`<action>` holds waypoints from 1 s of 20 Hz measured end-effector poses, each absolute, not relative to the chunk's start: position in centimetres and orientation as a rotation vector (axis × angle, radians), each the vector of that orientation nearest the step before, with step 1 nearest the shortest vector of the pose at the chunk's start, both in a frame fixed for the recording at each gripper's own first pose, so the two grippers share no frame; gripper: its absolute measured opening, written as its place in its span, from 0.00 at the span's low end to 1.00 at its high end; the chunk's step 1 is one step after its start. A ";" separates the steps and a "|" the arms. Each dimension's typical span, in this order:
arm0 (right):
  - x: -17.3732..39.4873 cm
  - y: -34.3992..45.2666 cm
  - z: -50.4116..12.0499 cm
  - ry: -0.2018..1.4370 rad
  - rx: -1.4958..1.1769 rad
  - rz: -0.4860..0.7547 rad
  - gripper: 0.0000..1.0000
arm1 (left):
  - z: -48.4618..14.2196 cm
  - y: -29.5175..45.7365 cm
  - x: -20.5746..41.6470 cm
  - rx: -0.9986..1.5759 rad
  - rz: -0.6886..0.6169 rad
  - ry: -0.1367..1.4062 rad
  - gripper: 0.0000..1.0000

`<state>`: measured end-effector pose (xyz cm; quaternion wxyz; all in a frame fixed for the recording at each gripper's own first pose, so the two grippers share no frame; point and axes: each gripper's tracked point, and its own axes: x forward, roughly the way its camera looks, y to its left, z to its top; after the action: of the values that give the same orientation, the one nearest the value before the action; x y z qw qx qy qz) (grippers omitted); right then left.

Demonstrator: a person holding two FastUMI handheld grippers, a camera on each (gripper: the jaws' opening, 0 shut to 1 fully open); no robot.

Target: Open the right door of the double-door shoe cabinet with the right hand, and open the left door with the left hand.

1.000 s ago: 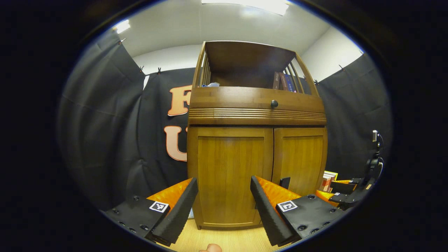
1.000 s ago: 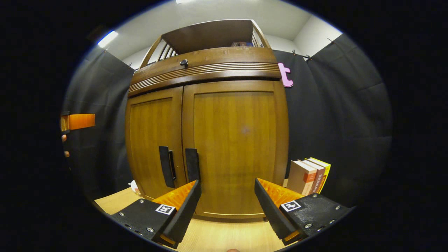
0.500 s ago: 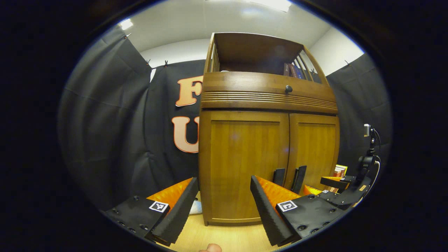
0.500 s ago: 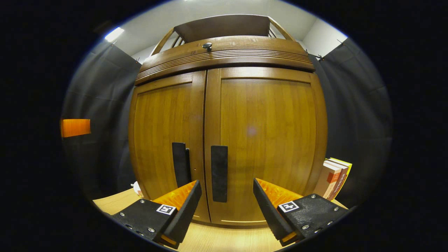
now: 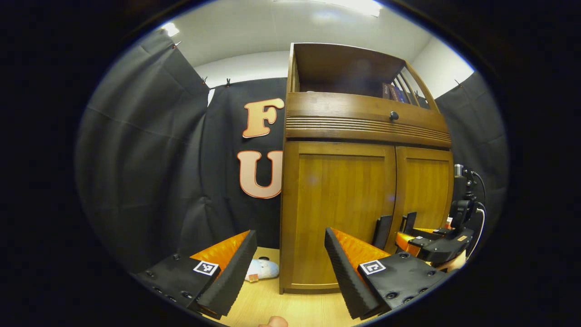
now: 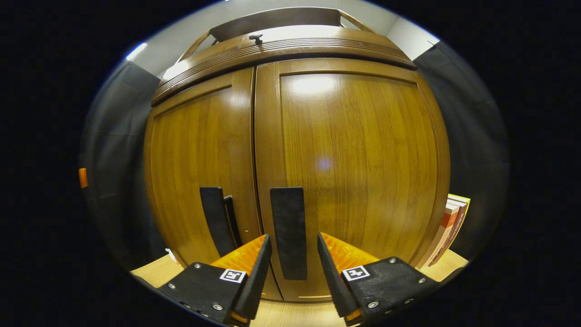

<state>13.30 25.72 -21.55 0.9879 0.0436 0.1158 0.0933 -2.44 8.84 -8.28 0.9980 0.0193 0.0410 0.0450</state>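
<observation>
Shoe cabinet [image 6: 345, 154] nearer, on wooden floor [image 5: 272, 309]

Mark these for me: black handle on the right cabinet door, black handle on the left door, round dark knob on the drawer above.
Black right-door handle [image 6: 288, 232]: right gripper view, middle of its flat front.
Black left-door handle [image 6: 215, 220]: right gripper view, middle of the bar.
Round dark drawer knob [image 5: 393, 116]: left gripper view, knob's face.

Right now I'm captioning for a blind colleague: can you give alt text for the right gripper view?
The right gripper is open, its fingers straddling the dark vertical handle of the wooden cabinet's closed right door, not yet gripping it. The closed left door has its own handle; books stand right of the cabinet.
</observation>
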 end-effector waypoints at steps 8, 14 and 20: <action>13.1 26.2 -21.9 0.260 0.080 0.197 0.32 | -8.4 9.9 -3.5 0.068 0.121 0.059 0.94; 10.3 25.5 -21.4 0.260 0.074 0.229 0.28 | -8.5 8.8 -3.9 0.059 0.095 0.065 0.94; 7.3 24.1 -20.8 0.255 0.075 0.259 0.22 | -9.0 8.4 -4.9 0.035 0.089 0.089 0.94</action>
<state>7.25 24.06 -20.76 0.9829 0.0371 0.1268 0.1287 -4.90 8.37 -8.96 0.9979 0.0174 0.0443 0.0445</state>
